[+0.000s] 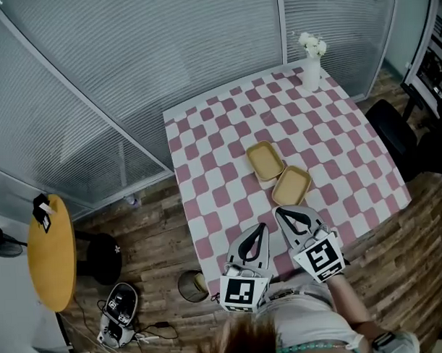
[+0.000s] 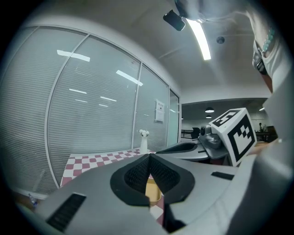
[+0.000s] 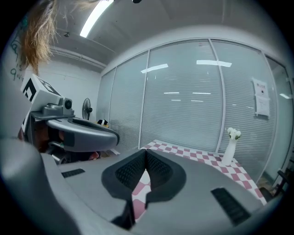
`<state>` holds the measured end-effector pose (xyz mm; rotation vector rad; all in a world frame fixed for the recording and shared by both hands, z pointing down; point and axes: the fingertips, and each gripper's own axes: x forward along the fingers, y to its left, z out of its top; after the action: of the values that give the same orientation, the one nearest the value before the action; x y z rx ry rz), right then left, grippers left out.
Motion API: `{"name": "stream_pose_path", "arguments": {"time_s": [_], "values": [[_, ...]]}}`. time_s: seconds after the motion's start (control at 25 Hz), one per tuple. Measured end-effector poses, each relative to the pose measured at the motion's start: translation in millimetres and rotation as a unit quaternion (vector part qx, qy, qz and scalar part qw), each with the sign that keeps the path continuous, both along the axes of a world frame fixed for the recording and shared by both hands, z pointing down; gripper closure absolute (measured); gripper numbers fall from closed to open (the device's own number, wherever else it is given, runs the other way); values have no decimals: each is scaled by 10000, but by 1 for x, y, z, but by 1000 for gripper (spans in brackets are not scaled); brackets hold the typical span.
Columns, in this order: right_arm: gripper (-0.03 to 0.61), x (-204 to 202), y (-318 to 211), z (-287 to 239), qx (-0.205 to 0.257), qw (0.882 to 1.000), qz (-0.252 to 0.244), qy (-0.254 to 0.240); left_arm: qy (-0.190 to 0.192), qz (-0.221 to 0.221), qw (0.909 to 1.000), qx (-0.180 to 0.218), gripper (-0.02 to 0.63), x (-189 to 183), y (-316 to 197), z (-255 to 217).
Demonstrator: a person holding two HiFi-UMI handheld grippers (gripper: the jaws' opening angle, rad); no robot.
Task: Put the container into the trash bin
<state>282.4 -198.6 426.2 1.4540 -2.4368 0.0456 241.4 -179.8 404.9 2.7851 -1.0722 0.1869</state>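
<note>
**Asker:** Where is the container?

**Me:** It lies near the middle of the checkered table (image 1: 205, 136). It is a tan container (image 1: 279, 174), hinged open, with its 2 halves side by side and hollow sides up. Nothing grips it.

**Asker:** And your fingers?

**Me:** Both pairs are closed and empty. On my left gripper (image 1: 262, 227) the pads meet at the tip. In the left gripper view a strip of the tan container shows beyond them, through the slit below the tip. My right gripper (image 1: 279, 211) is pressed together the same way, and only pink and white squares show past it.

**Asker:** How near are you?

**Me:** Both tips sit side by side over the table's near edge. The right tip is just beside the container's nearer half, but I cannot tell whether it touches. The left tip is a little further back.

**Asker:** The bin?

**Me:** The trash bin (image 1: 190, 285) stands on the wooden floor (image 1: 158, 232) by the table's near left corner, left of my left gripper.

**Asker:** Anything else on the cloth?

**Me:** 1 white vase (image 1: 311, 73) with white flowers stands at the far right corner, well apart from the container.
</note>
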Motion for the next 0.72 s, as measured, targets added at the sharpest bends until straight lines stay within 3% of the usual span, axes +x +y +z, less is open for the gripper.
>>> {"name": "stream_pose_path", "arguments": {"time_s": [0.32,0.56,0.72], "values": [[584,22,-25,44,-429,9981,-128,433,-86,-404,9991,-52,607,-11,-7,8],[584,33,-40,83,-815,9908,-359,1020,-188,-705,9971,-215,607,-19,-11,15],[584,34,-45,112,-1208,9875,-577,835,-220,-951,9949,-254,607,-26,-13,19]]}}
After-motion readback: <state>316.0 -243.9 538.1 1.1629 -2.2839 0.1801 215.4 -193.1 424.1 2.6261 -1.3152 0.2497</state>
